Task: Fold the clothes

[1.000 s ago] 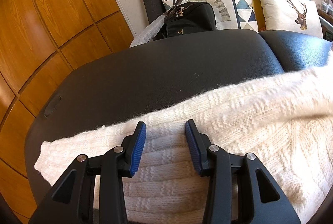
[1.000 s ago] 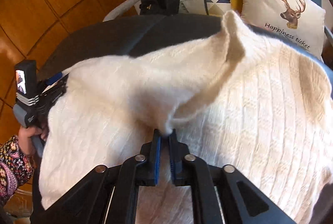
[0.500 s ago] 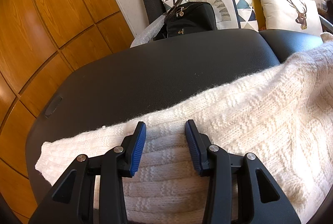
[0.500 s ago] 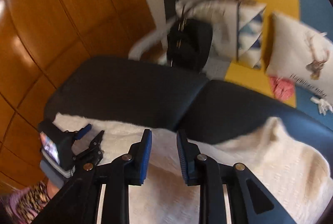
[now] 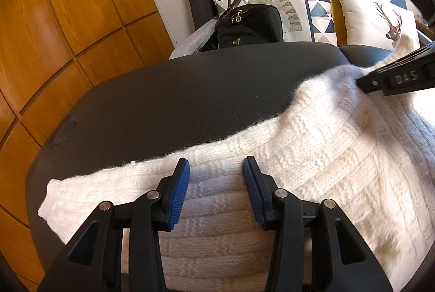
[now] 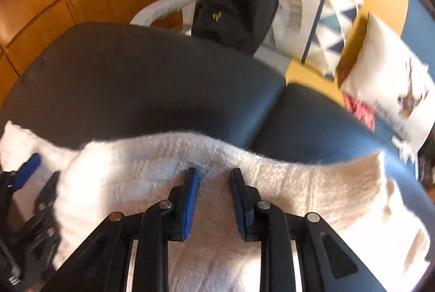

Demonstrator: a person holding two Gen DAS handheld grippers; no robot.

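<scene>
Sweater (image 5: 312, 156), a cream cable-knit, lies spread over the near part of a dark padded surface (image 5: 190, 99), its fuzzy far edge running across both views. Between the blue pads of the left gripper (image 5: 216, 172) a clear gap shows, with the knit lying flat below it and nothing pinched; its jaws stand moderately apart above the sweater's near-left part, close to that far edge. The right gripper (image 6: 214, 178) has its jaws narrowly apart and they have just been opening; its blue pads (image 6: 190, 199) press on nothing, and the knit lies beneath the gap near a raised ridge of the edge. In the left wrist view the right gripper comes in from the right edge as a black body lying against a lifted fold of the sweater. In the right wrist view, which is blurred, the left gripper sits at the lower left beside the sweater's end. Beyond the padded surface a black handbag (image 5: 250, 25) stands against a patterned cushion (image 5: 304, 6), with a deer cushion (image 5: 378, 20) beside it. Wooden panelling (image 5: 68, 20) fills the left.
</scene>
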